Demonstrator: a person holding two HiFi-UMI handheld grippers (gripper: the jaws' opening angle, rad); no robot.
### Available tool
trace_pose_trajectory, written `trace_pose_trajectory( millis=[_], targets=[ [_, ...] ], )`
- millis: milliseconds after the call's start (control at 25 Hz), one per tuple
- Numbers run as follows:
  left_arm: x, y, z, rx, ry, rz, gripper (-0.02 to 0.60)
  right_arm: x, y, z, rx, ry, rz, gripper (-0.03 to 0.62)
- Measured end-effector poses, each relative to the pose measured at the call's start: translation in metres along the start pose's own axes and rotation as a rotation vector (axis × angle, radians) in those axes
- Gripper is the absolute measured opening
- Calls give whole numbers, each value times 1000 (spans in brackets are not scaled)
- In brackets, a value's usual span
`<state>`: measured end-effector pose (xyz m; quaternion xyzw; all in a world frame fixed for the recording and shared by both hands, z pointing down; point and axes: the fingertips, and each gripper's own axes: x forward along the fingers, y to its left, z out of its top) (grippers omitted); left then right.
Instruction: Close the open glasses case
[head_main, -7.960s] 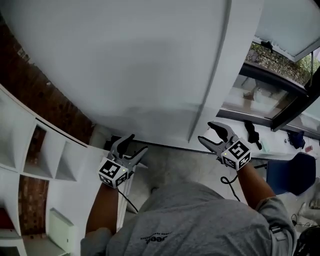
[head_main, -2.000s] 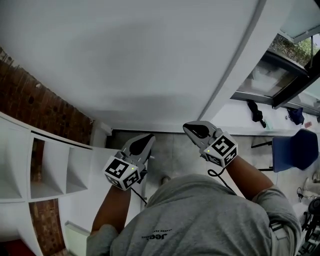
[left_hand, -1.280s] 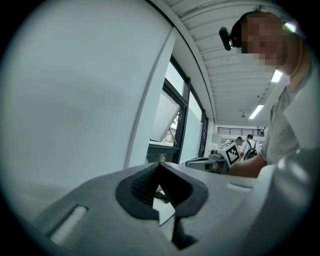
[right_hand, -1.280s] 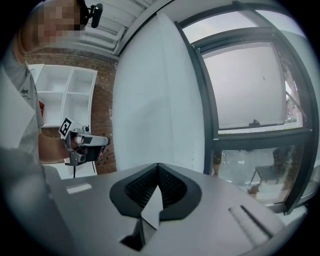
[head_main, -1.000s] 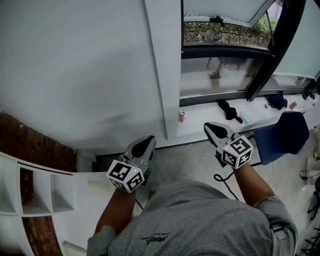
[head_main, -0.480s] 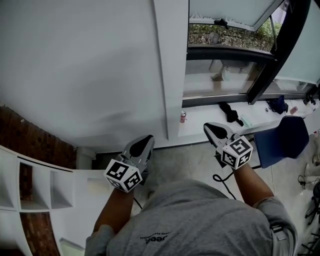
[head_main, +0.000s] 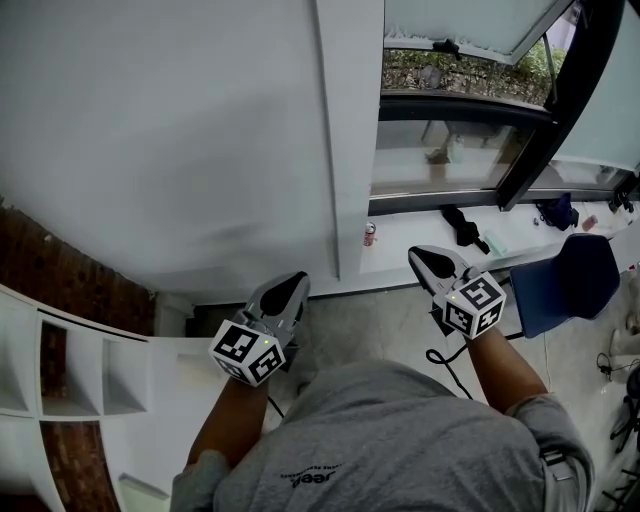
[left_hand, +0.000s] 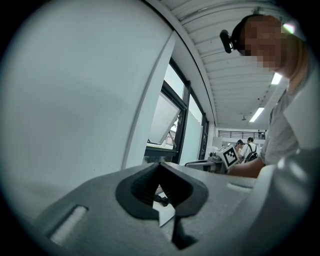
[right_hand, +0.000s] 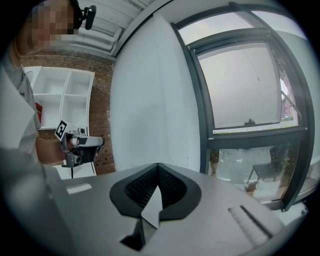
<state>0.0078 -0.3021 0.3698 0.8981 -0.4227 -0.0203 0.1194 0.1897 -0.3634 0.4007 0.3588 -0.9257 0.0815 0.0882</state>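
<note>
Glasses case: I am not confirming it in any view. A dark object is lying on the white sill below the window, well beyond both grippers. A small can is standing further left on the same sill. The dark object is showing too small for me to tell whether it is the case, or whether it is open.

Left gripper: its jaws are sitting fully together and gripping nothing. Right gripper: its jaws are likewise sitting fully together and gripping nothing. Both are hanging in the air ahead of the person's body, apart from each other and well short of the sill.

Hidden or unclear: the person's grey shirt is covering the lower middle of the head view, and the white shelf unit is running off its left edge. In the left gripper view a small dark shape is showing through the notch behind the closed tips; I cannot tell what it is.

View differences: only the head view is showing the sill and the blue chair. The left gripper view is showing people far down the room. The right gripper view is showing the shelf unit upright against a brick wall, with the left gripper in front of it.
</note>
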Motion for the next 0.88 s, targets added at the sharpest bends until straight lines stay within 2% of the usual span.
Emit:
trace_pose_trajectory(
  millis=[880],
  targets=[
    [-8,2,1,3,-9,18,-2,3,9,0,-12,7,22,8]
  ],
)
